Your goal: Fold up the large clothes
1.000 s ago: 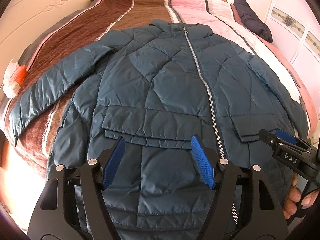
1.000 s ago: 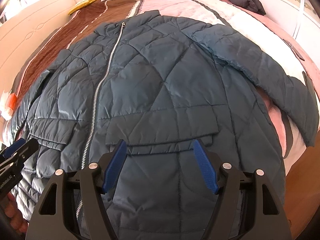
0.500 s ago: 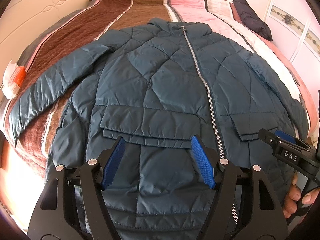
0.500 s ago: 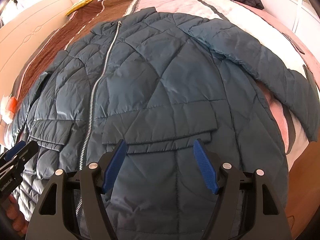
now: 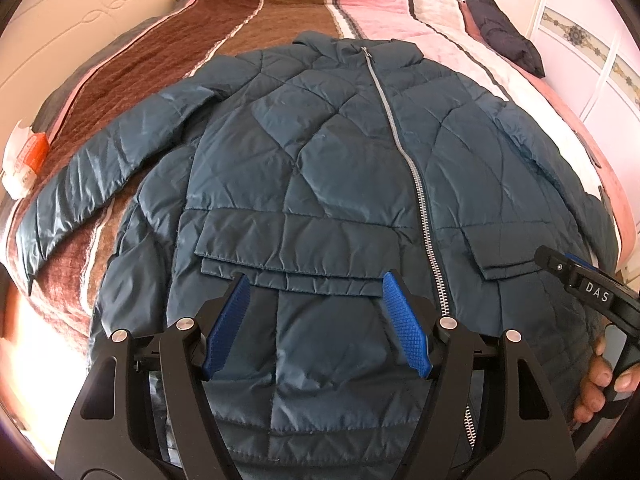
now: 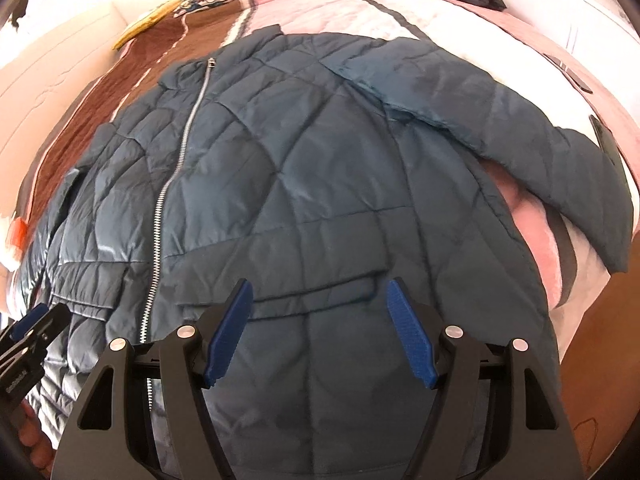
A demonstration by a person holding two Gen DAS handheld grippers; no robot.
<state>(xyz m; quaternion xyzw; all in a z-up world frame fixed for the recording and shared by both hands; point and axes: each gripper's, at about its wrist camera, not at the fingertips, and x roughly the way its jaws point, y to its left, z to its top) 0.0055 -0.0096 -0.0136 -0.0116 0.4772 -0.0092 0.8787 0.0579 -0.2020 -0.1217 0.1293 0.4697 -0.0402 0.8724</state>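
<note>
The hem of the quilted jacket (image 5: 320, 168) is cut off by the bottom edge of both views and lies behind the black frames of the tools. In the right wrist view the sleeve at the left of the frame is mostly lost at the dark rim, and that view is slightly blurred. A small white and orange thing (image 5: 24, 152) at the left edge of the left wrist view is too blown out to name.

The jacket, dark teal with its silver zipper (image 5: 416, 184) closed, lies front up and spread flat on the bed (image 5: 280, 24), collar toward the top of the frame, sleeves angled out to either side.

The left tool (image 5: 316, 320) hovers low in the frame over the pocket flap (image 5: 296, 248), its blue pads spread wide, gripping nothing. The right tool (image 6: 320, 328) is likewise released, above the other pocket flap (image 6: 320, 284); whether either pad grazes the fabric cannot be told. A hand (image 5: 600, 384) holds the right tool's handle at the lower right of the left wrist view.
</note>
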